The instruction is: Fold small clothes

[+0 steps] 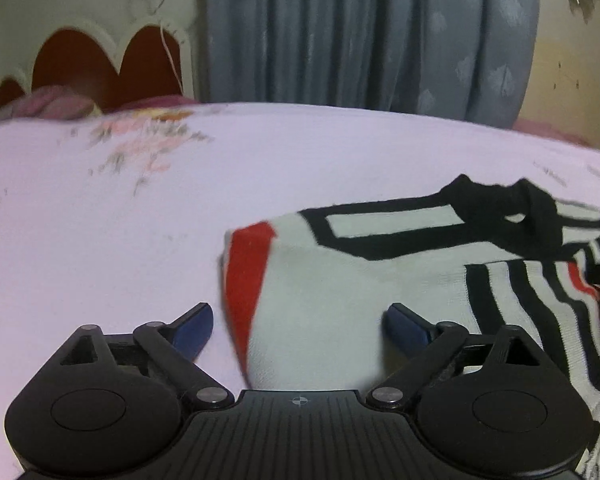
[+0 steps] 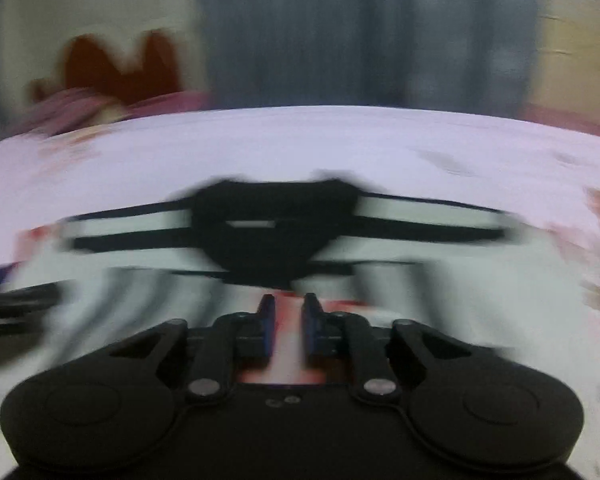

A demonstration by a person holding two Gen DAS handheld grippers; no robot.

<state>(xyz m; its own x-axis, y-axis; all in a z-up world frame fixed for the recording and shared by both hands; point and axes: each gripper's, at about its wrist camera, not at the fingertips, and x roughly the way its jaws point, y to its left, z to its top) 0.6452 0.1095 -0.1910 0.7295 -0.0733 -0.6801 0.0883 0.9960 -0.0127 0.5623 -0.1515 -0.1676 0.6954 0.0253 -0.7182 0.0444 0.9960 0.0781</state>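
Knitwear lies spread on the pale pink bedsheet (image 1: 100, 220): a small white sweater (image 1: 340, 288) with a black collar (image 1: 512, 200), black bands across the shoulders, a red stripe (image 1: 246, 280) at its left edge and black and red stripes running down the right side. In the left wrist view the left gripper (image 1: 298, 322) sits low over the near left part of the garment, its blue-tipped fingers (image 1: 192, 326) spread wide apart; the left finger is over bare sheet just beside the red stripe, while the right finger is over the white knit, and nothing is held between them. The right wrist view is heavily blurred, but the right gripper (image 2: 289, 328) shows its two blue fingers (image 2: 267, 330) drawn close together with a narrow gap, and red and white cloth fills that gap; whether the pads actually pinch the cloth I cannot tell. The sweater's black collar (image 2: 274, 232) sits straight ahead of that gripper, in the middle of the view. Far behind the bed hang grey-blue curtains (image 1: 360, 32), and a white and dark red headboard (image 1: 100, 60) stands at the far left.
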